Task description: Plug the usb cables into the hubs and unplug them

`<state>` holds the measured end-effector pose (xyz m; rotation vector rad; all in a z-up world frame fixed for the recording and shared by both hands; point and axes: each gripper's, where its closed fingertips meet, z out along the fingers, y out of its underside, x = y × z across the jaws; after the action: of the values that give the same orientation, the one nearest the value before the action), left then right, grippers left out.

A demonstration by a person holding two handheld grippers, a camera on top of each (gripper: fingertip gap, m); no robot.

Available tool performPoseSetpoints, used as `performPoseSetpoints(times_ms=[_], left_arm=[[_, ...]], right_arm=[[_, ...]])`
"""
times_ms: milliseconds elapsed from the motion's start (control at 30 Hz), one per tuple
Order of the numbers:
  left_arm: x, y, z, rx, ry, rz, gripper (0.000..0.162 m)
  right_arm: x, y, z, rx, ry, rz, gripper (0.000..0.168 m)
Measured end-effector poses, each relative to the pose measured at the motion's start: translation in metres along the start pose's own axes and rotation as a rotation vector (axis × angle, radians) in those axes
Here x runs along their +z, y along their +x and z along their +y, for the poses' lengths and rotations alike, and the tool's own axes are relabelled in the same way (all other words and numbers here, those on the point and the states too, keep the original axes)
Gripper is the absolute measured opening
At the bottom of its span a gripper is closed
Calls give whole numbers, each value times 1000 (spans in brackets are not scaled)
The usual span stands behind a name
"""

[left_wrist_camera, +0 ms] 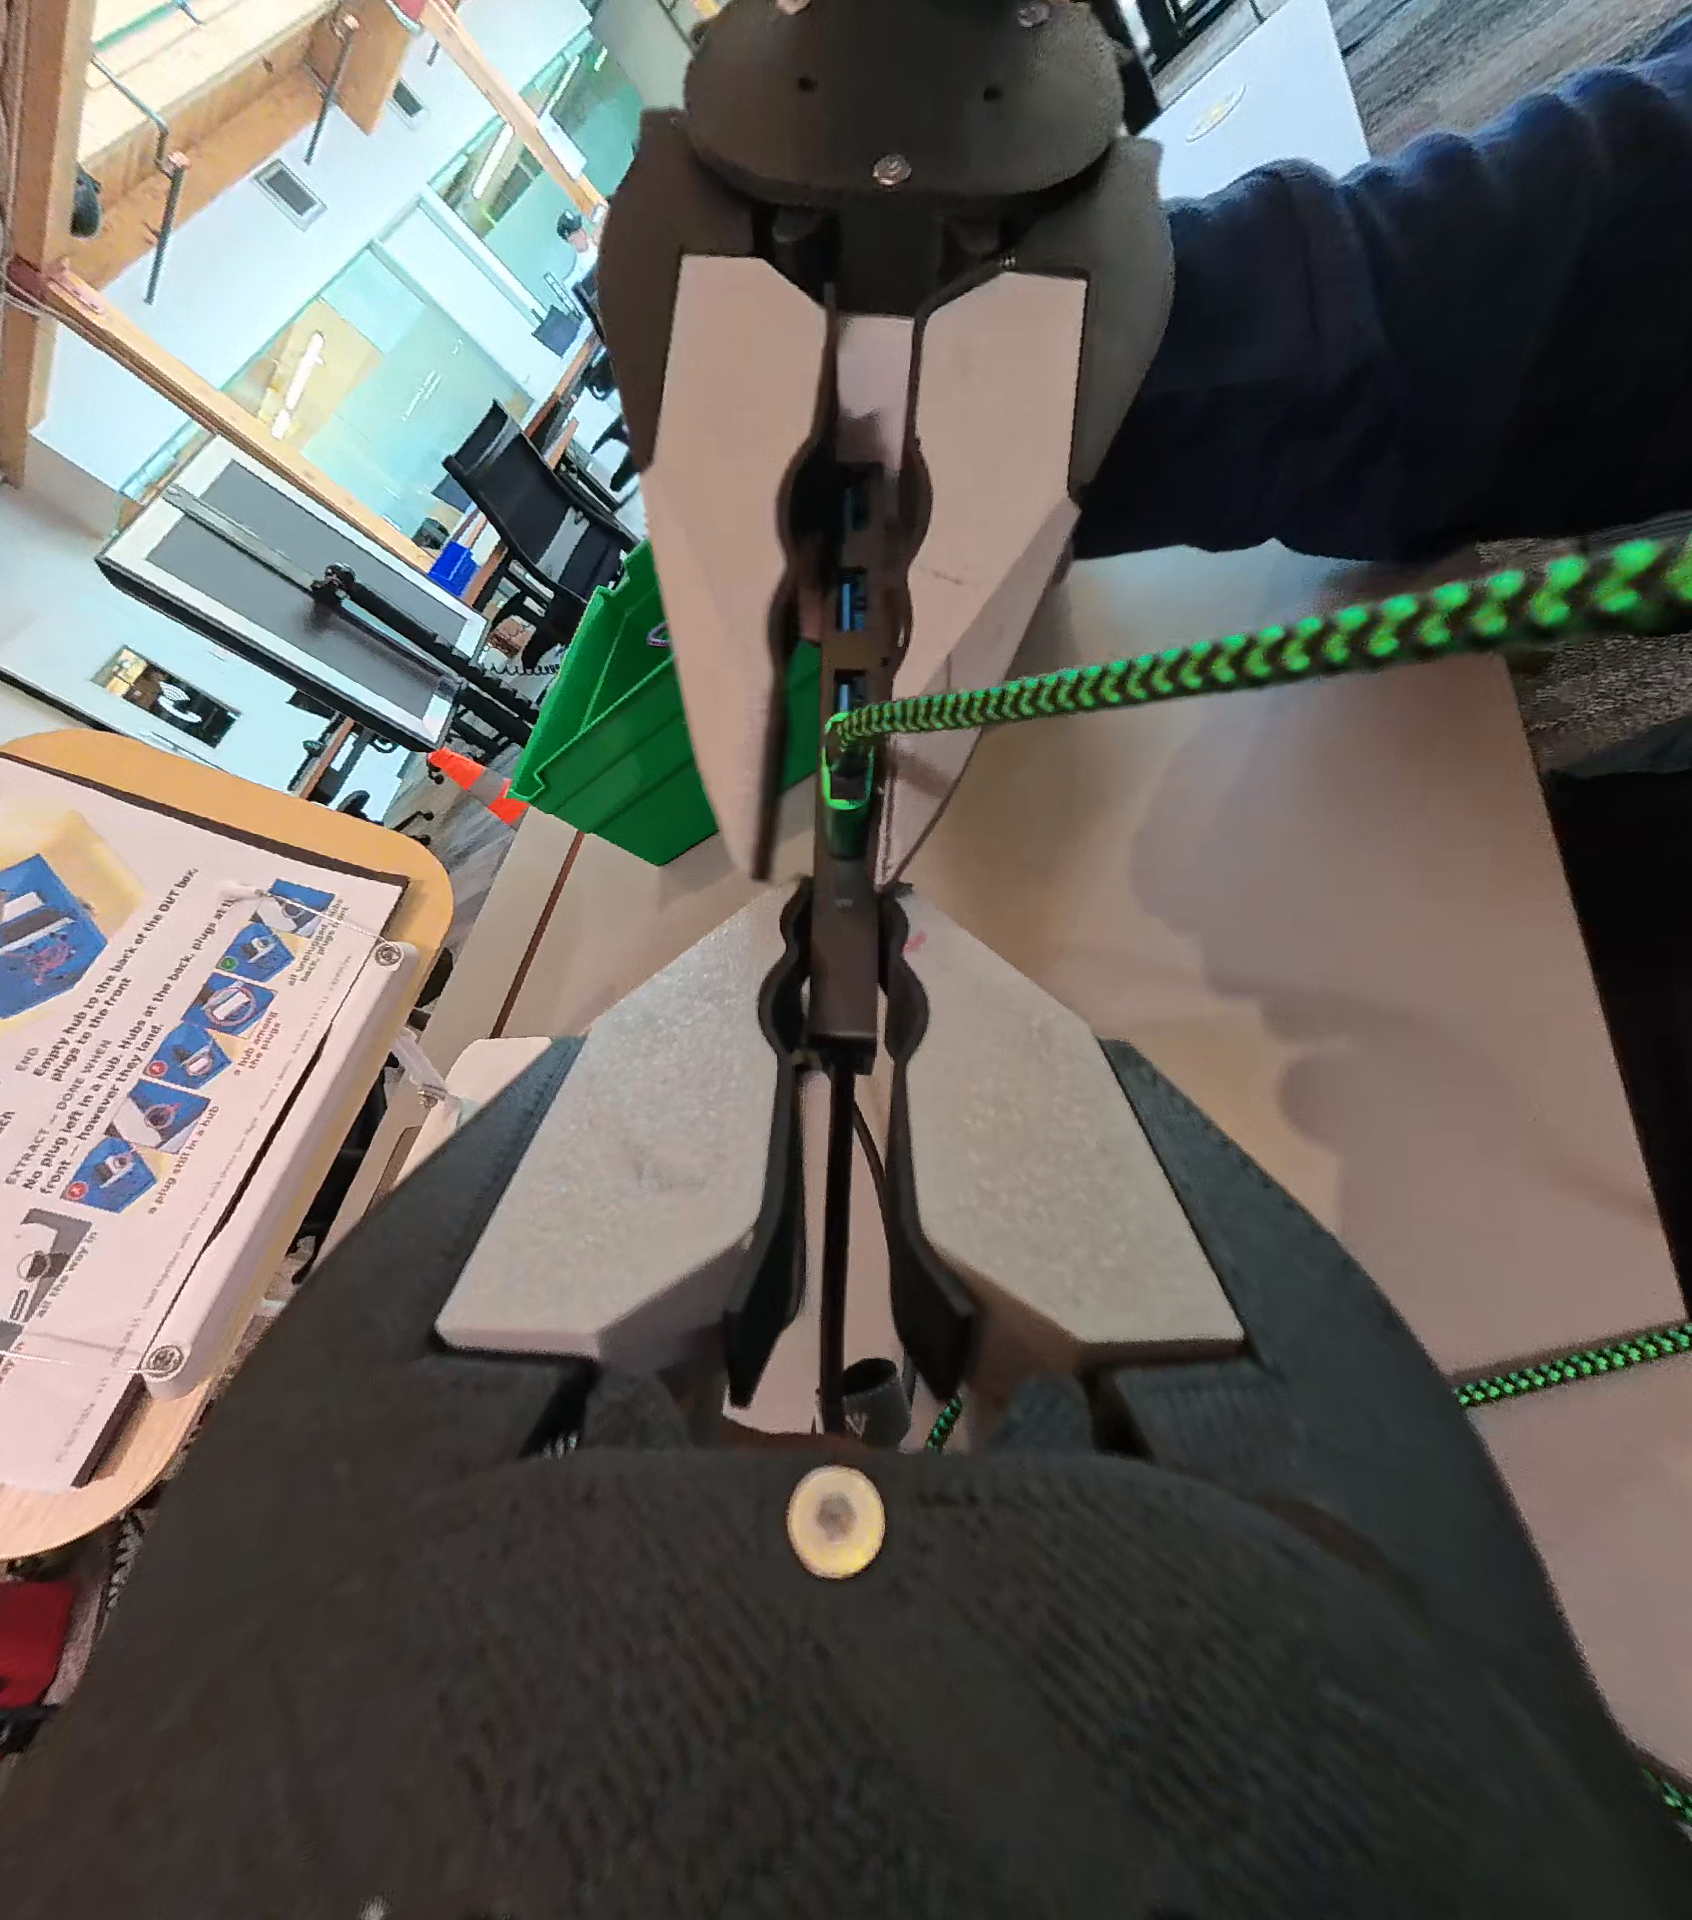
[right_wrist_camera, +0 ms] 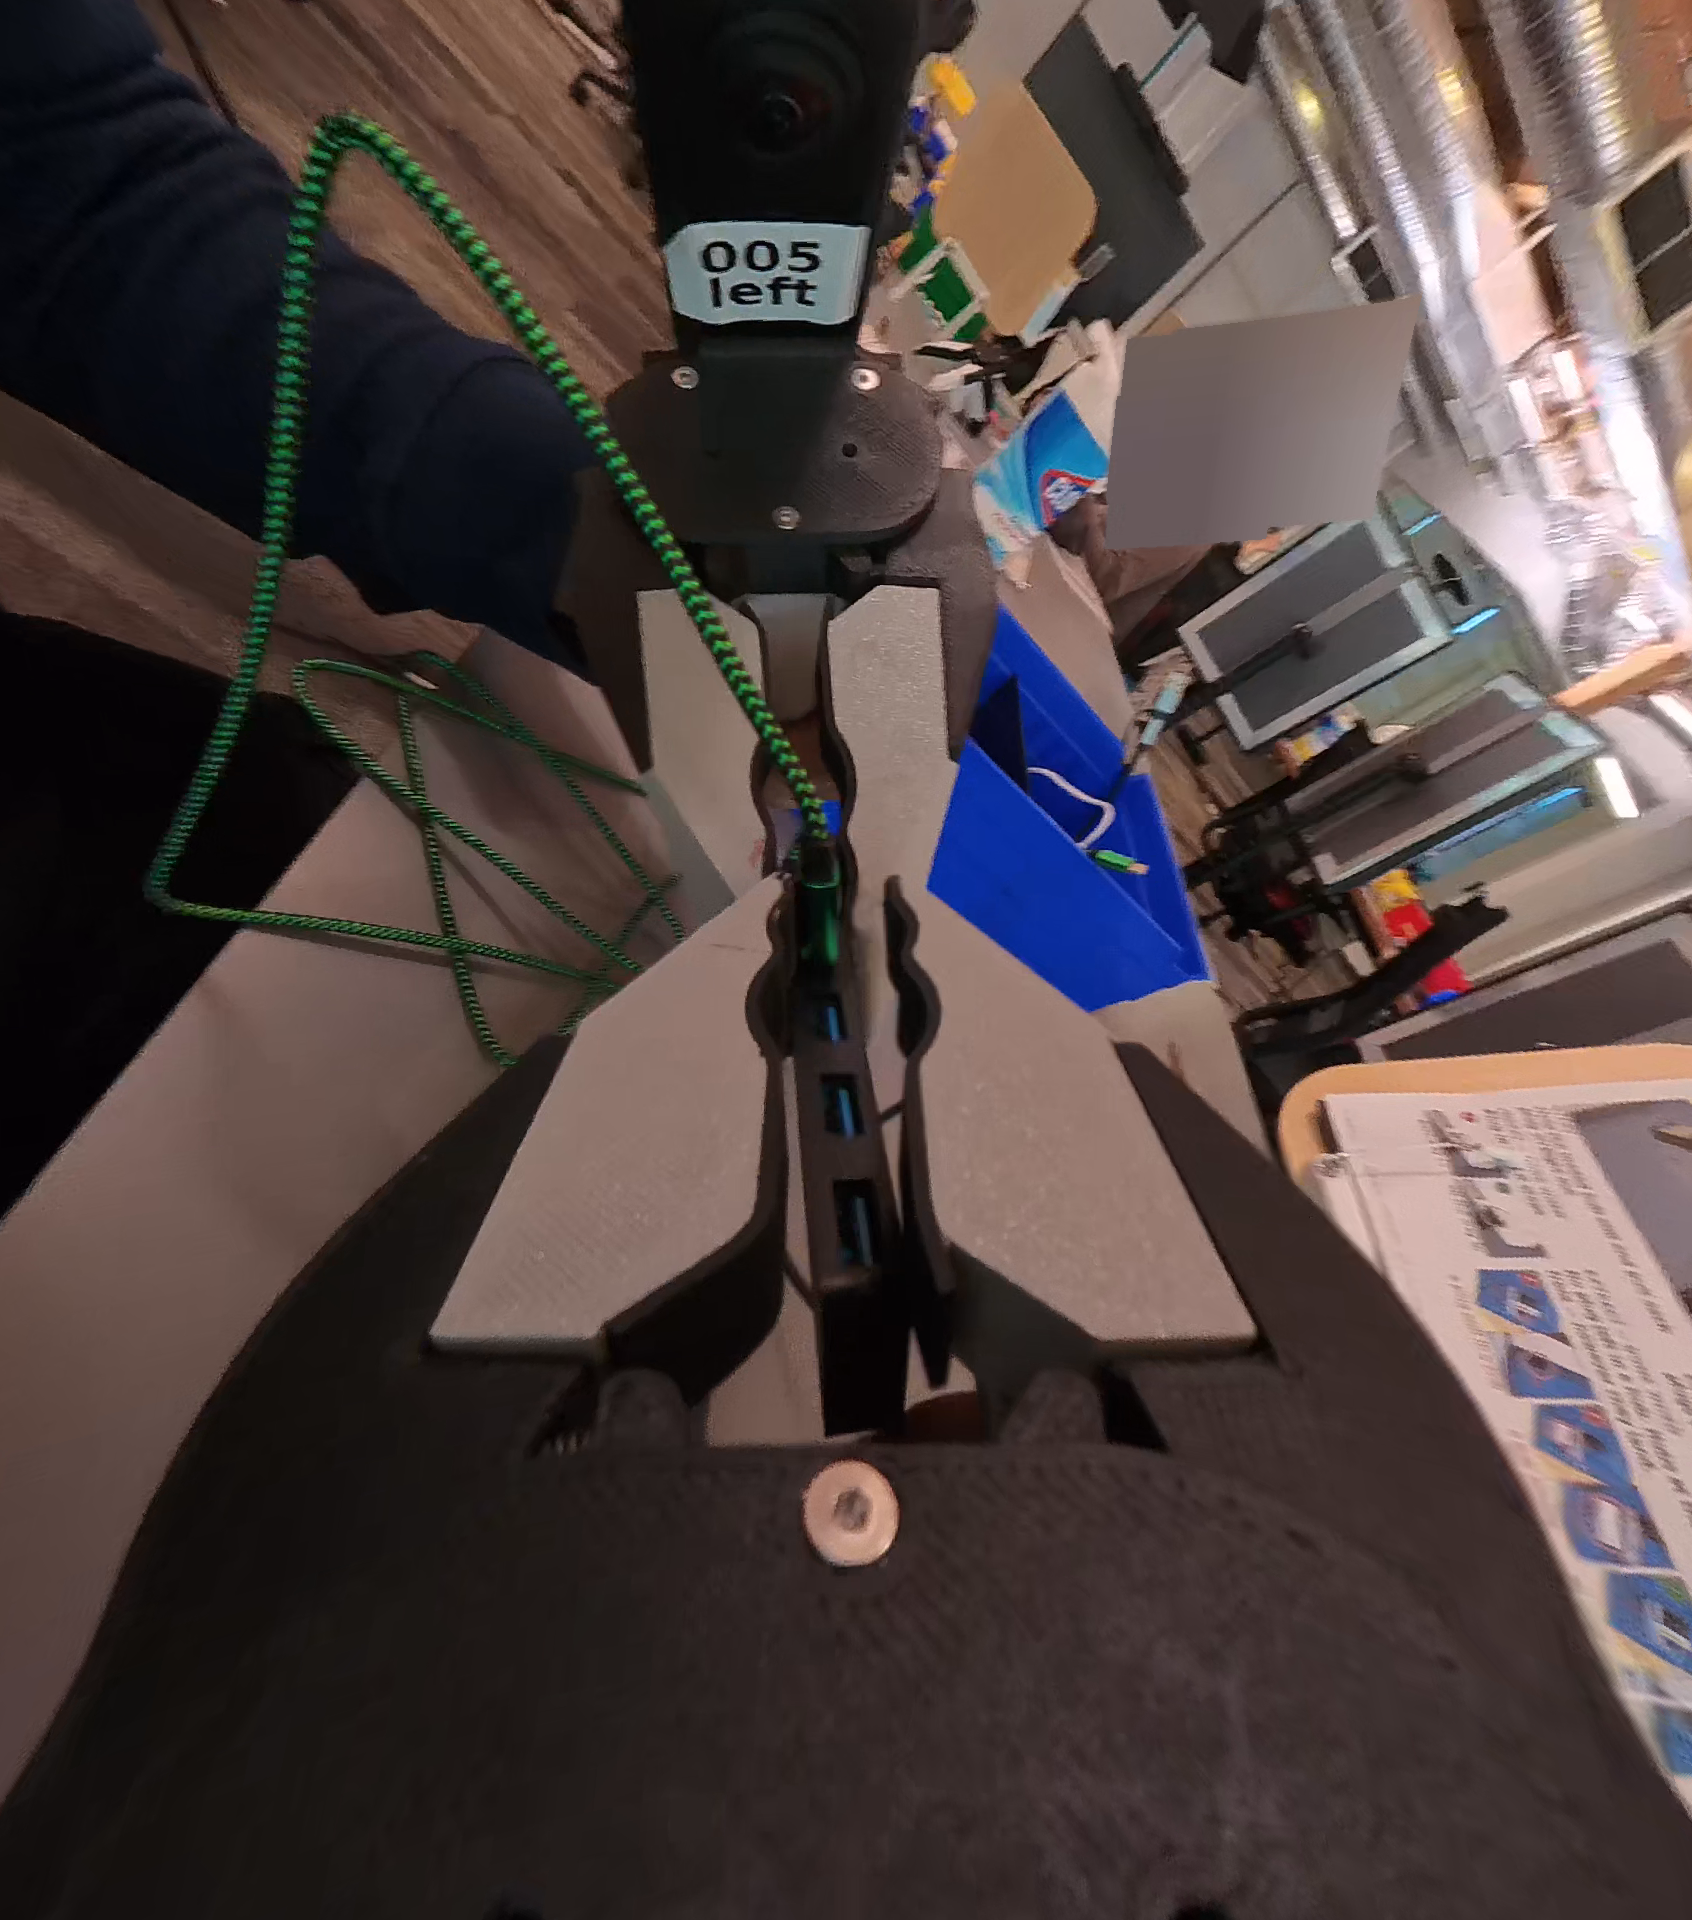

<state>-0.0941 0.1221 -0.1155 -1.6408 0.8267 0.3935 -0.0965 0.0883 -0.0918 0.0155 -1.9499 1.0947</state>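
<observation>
Two grippers: they meet tip to tip at the centre of both views, over a pale table (left_wrist_camera: 1237,935).
Hub: black USB hub (right_wrist_camera: 847,1174), lifted clear of the table. Its long axis runs up the middle of each frame, in line with both sets of fingers.
Left gripper (left_wrist_camera: 840,914): clenched on the hub's cable end, at lower centre of the left wrist view.
Right gripper (right_wrist_camera: 837,904): fingers lie narrowly along the ported stretch of the hub. A sliver of gap shows beside one finger, so whether it grips cannot be told.
Green plug (left_wrist_camera: 847,795): seated in the port nearest the left gripper, just where the two sets of tips meet.
Green braided cable (left_wrist_camera: 1237,644): leaves the plug crosswise to the hub, toward the right edge of the left wrist view. In the right wrist view it loops at the left.
Bins: green bin (left_wrist_camera: 613,748) left of centre, blue bin (right_wrist_camera: 1050,914) right of centre.
Key relation (judgement): the plug's axis is square to the hub's, so extraction means a sideways pull. It sits at the right gripper's tips, while the left looks placed to steady the hub.
</observation>
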Motion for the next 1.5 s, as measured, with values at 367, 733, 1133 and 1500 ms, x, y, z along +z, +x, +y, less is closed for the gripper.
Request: performPoseSetpoints(times_ms=[367,733,1133,1500], left_arm=[[-1,1,-4,-19,4,16,7],[-4,4,-15,-28,86,23,8],[17,3,7,-62,-13,-22,8],[5,-2,-9,-142,115,-7,7]], right_arm=[[2,-2,-4,-41,14,21,6],[1,-6,-15,-41,98,-6,4],[6,-7,8,-85,-74,-15,3],[0,1,-15,154,194,-48,2]])
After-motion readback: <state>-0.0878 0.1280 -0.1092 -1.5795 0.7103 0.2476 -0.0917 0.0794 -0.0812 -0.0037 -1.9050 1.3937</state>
